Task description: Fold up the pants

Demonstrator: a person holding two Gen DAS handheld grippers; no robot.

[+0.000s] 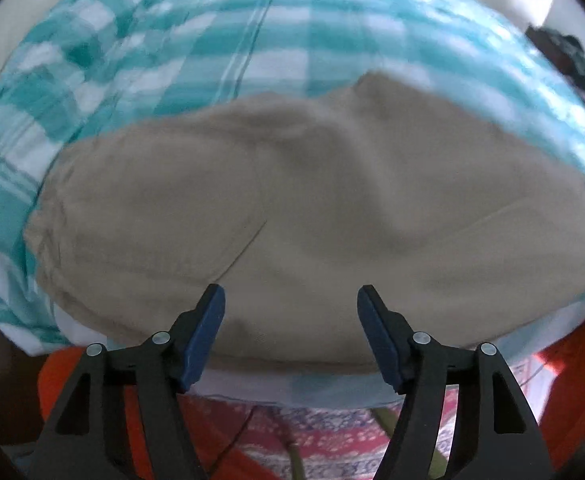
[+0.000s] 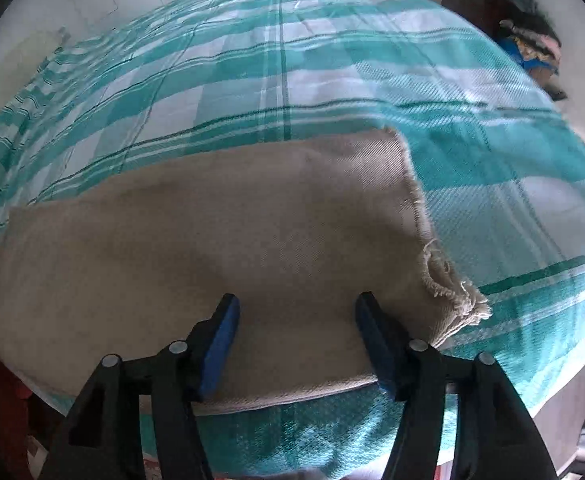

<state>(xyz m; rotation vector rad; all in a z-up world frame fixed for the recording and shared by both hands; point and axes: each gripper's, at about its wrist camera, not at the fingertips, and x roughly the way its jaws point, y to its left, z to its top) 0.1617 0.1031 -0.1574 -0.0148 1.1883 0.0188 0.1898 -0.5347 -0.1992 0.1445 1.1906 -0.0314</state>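
One pair of beige pants point(image 1: 292, 208) lies on the teal-and-white checked bedcover point(image 1: 196, 52), along its near edge, the legs apparently laid one over the other in a long band. At the left end the left wrist view shows the broader part with a curved pocket seam, slightly rumpled, with soft ridges running through the cloth. The left gripper point(image 1: 291, 334) points steeply down above the near hem with its jaws standing wide apart; nothing is between the blue pads point(image 1: 202, 336), and they do not press on the fabric.

Further right, the right gripper point(image 2: 296, 346) hovers over the leg end, jaws likewise parted and empty. The frayed cuff point(image 2: 448, 280) sits just right of it, threads loose at the corner.

The cloth looks like a medium-weight twill: light, soft, limp, not slippery, and unbreakable, though it will sag and crease wherever it is unsupported. A pinch through all layers at the cuff corners and at the waist edge would probably carry the next fold cleanly.

Count: one pair of pants, one bedcover, two grippers, one dark heap of clothes point(image 2: 532, 28) far right.
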